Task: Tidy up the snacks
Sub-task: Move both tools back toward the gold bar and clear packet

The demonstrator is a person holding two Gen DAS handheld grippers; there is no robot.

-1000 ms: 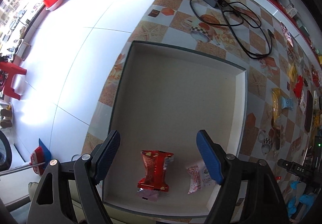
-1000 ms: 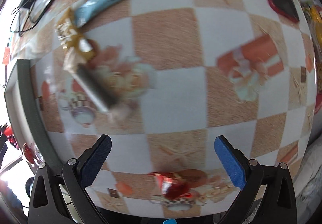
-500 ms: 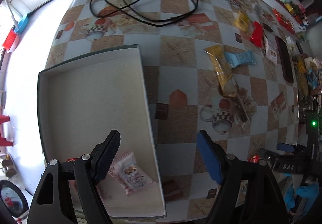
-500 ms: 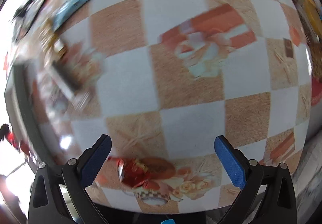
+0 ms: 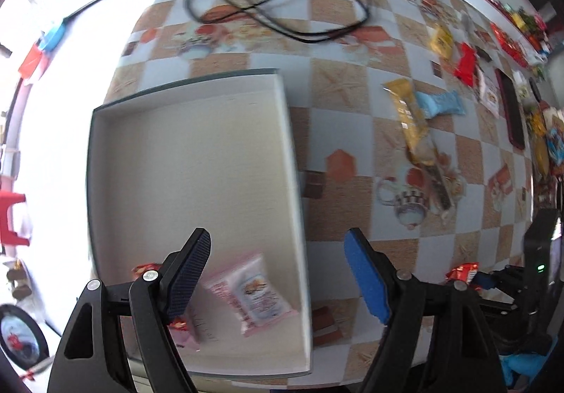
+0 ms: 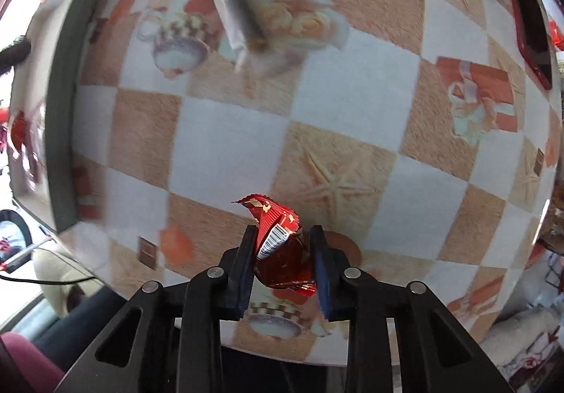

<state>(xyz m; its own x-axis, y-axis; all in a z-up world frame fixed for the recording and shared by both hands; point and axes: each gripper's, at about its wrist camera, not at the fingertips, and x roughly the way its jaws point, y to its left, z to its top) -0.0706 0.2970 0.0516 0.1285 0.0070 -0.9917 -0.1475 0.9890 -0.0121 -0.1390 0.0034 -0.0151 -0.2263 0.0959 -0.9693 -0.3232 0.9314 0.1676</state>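
Two views, left fingers [image 5: 366, 283] spread over tray [image 5: 294, 153], right fingers [image 6: 322, 262] pinching red wrapper [image 6: 280, 246].

No text, brand or number is legible in either view. The red snack wrapper [image 6: 282, 245] carries a white barcode panel on its crumpled face; the bars are visible, the digits are not. The pink-and-white packet [image 5: 252, 290] near the front right corner of the tray [image 5: 294, 181] shows a printed picture and blurred lettering that cannot be read.
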